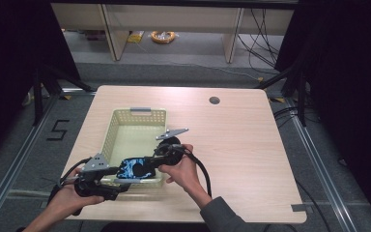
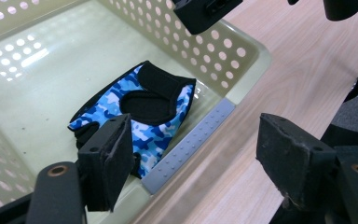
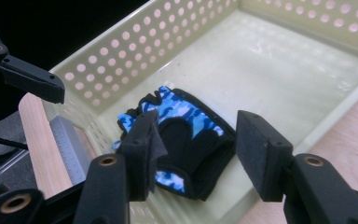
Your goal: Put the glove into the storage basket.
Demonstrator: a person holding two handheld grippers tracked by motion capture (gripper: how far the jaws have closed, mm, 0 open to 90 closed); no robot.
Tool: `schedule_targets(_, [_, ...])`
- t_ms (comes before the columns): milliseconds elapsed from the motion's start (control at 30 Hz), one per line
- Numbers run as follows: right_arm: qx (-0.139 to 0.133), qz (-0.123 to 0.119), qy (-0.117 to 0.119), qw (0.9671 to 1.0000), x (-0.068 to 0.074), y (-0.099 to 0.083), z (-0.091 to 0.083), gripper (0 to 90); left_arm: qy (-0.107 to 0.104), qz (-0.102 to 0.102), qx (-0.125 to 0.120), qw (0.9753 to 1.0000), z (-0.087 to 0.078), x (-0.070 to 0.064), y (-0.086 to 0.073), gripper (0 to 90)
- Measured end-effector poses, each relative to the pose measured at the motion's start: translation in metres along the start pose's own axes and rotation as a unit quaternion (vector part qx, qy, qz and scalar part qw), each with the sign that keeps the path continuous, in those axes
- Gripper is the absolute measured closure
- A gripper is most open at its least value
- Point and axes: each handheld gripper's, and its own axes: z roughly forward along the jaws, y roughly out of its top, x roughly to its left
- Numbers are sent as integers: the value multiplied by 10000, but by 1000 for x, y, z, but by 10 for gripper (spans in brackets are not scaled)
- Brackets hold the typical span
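A blue camouflage glove with black palm patches lies flat on the floor of the pale perforated basket, in its near corner. It lies just inside the grey handle strip on the near rim. My left gripper is at the basket's near-left corner, and in the left gripper view it is open over the rim, with the glove beyond its jaws. My right gripper hovers over the near-right part. In the right gripper view it stands open just above the glove, holding nothing.
The basket sits on the left half of a light wood table, which has a round cable hole at the back right. A second grey handle marks the basket's far rim. Dark floor and stands surround the table.
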Motion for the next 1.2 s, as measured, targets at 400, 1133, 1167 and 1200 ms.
schedule_targets(400, [-323,14,-30,9995,-9,-8,-30,472,-61,-53,-90,9999,0,-9,-1,262])
schedule_targets(1133, [-701,94,-202,9973,-29,-43,-87,437,-277,-193,-355,9988,10,-26,-5,254])
schedule_targets(1167, [-739,26,-252,9969,-30,-45,-89,436,-275,-114,-286,9991,10,-25,-5,253])
schedule_targets(1200, [-708,104,-206,9972,-30,-46,-91,436,-260,-200,-314,9990,10,-27,-5,253])
